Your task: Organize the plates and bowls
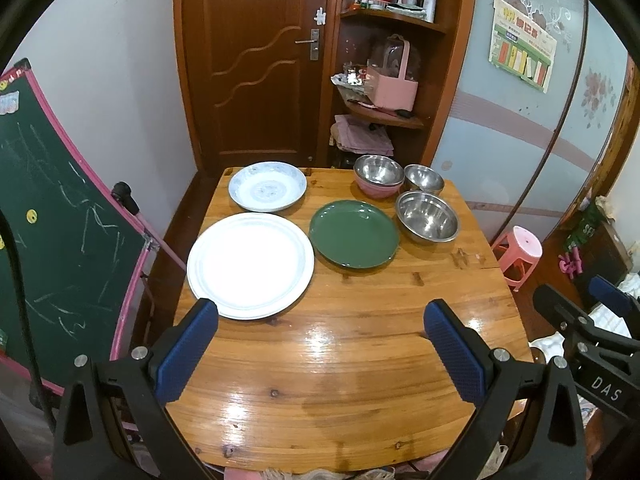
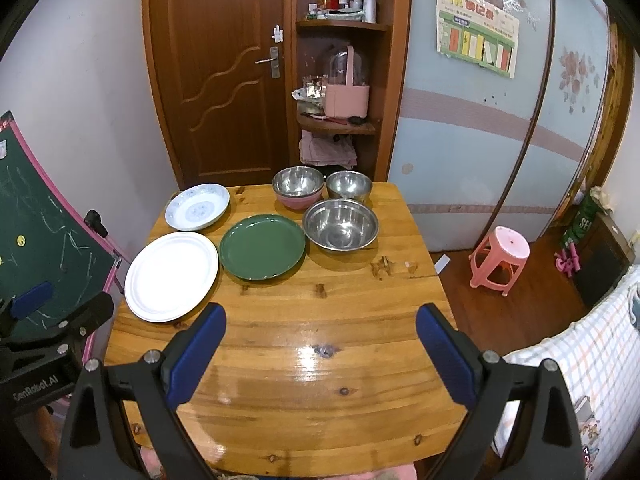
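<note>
On the wooden table point(image 1: 340, 360) point(image 2: 320, 380) lie a large white plate point(image 1: 251, 265) point(image 2: 172, 276), a green plate point(image 1: 354, 233) point(image 2: 263, 247) and a blue-patterned white dish point(image 1: 267, 185) point(image 2: 197, 206). Behind them stand a large steel bowl point(image 1: 427, 216) point(image 2: 341, 224), a smaller steel bowl point(image 1: 424, 178) point(image 2: 349, 185) and a steel bowl nested in a pink bowl point(image 1: 378, 176) point(image 2: 298, 186). My left gripper point(image 1: 320, 314) and my right gripper point(image 2: 320, 318) are open and empty, above the near half of the table. Each also shows in the other's view, the right gripper point(image 1: 576, 300) and the left gripper point(image 2: 60, 300).
A green chalkboard point(image 1: 52, 220) point(image 2: 36, 236) leans at the table's left. A wooden door point(image 1: 256, 60) and corner shelves point(image 1: 384, 80) stand behind. A pink stool point(image 1: 518, 252) point(image 2: 500, 260) is on the floor at the right. A checked cloth point(image 2: 580, 360) lies at the near right.
</note>
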The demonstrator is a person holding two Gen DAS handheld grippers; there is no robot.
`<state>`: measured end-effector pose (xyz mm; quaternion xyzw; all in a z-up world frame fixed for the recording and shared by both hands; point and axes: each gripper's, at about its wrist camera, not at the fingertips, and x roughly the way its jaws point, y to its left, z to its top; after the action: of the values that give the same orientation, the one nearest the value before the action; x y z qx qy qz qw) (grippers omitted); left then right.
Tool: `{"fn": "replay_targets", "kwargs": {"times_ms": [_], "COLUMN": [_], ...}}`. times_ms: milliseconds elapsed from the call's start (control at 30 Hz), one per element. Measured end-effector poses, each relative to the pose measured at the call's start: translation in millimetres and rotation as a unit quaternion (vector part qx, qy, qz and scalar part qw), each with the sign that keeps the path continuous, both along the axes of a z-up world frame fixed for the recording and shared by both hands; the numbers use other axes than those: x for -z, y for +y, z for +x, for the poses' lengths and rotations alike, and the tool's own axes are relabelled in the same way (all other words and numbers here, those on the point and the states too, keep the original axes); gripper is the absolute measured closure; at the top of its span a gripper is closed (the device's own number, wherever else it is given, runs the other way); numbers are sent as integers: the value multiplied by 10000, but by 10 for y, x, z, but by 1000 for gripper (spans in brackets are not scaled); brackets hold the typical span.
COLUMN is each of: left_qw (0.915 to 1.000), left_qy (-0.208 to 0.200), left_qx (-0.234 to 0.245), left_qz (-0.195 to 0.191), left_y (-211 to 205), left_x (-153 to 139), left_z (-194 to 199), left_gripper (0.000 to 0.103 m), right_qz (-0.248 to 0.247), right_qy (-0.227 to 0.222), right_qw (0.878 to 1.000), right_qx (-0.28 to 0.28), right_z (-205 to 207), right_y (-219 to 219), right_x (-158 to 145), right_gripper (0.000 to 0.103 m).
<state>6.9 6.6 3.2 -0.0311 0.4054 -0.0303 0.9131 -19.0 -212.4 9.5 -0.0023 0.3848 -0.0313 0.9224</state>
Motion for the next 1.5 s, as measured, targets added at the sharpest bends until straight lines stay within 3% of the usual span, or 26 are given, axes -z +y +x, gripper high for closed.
{"fn": "replay_targets", "kwargs": {"times_ms": [500, 1067, 1500], "left_qw": [9997, 9948, 9968], "left_qy": [-53, -478, -568], "left_qx": [-3, -576, -185], "left_qz": [230, 697, 529], "left_y": [88, 680, 517], "left_x": [-145, -641, -727], "left_z": [36, 318, 278], "left_gripper": [1, 1, 1], "right_qz": [-278, 125, -170], "right_qy": [-289, -618, -967], "right_qw": [9989, 9972, 9941], "right_qx": [-245, -391, -467], "right_z": [45, 364, 298], "right_y": [116, 102, 260], "right_x": [-216, -706, -896], "right_gripper": [6, 7, 7]}}
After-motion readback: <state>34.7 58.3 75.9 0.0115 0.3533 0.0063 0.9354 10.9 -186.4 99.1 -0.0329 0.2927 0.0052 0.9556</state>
